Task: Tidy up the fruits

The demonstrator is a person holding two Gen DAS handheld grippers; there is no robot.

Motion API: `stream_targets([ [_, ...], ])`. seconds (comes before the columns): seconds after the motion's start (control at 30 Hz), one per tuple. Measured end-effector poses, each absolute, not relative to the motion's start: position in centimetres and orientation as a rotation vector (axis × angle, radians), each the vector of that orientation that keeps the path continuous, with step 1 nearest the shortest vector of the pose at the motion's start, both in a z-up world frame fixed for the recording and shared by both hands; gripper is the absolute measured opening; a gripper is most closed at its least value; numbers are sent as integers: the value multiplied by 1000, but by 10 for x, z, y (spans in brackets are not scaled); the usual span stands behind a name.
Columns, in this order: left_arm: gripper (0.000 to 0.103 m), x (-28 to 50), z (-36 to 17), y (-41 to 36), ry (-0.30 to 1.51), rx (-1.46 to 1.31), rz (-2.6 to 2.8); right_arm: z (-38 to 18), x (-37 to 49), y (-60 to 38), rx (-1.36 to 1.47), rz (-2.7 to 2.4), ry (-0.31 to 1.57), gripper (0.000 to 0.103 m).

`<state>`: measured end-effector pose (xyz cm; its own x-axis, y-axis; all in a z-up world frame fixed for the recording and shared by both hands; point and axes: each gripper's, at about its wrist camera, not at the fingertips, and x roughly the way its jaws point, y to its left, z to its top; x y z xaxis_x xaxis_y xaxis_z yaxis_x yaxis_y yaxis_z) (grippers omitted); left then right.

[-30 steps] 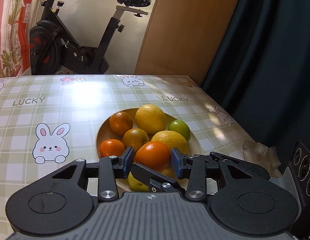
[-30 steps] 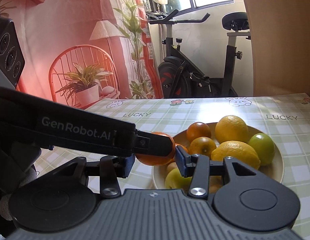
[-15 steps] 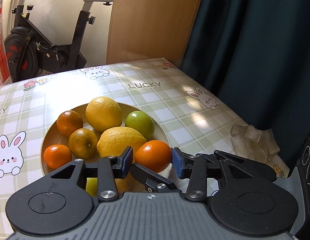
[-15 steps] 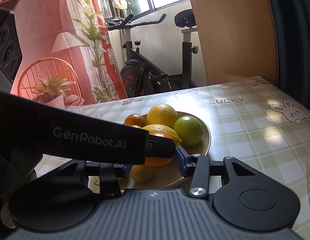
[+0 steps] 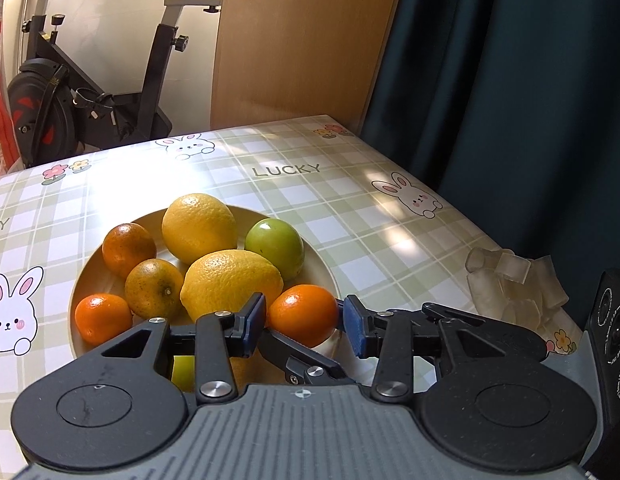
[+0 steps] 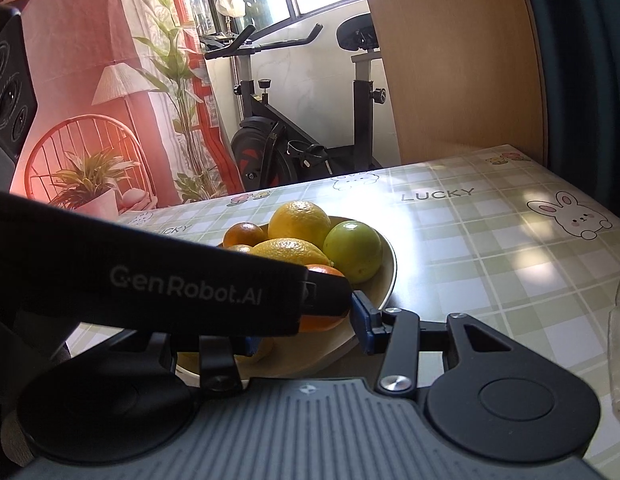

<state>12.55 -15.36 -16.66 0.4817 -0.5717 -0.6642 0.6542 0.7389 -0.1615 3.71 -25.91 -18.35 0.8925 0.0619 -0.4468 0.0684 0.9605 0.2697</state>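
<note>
Low in the left wrist view, the left gripper (image 5: 304, 322) clamps one orange (image 5: 303, 314) at the plate's (image 5: 325, 276) near rim; two lemons, one green fruit and three more oranges fill it. Centre-left in the right wrist view, the right gripper (image 6: 306, 326) stands narrowly parted about that orange (image 6: 323, 320); its grip is unclear.

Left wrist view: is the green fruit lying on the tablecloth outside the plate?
No. The green fruit sits inside the plate, at its far right edge beside the two lemons.
</note>
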Motion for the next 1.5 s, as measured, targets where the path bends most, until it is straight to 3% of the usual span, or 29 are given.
stream_targets([
  [0.9,47,129,-170,-135,811,43,-703,-187,45,-251,223,11,511,46],
  [1.1,73,124,-157,-123,777,19,-690,-187,46,-252,232,21,511,49],
  [1.17,80,120,-152,-119,762,26,-681,-187,45,-251,227,31,508,56],
  [1.27,85,115,-144,-110,729,39,-645,-185,43,-249,214,44,496,68],
  [1.5,91,113,-127,-83,708,25,-570,-183,43,-242,182,36,497,75],
])
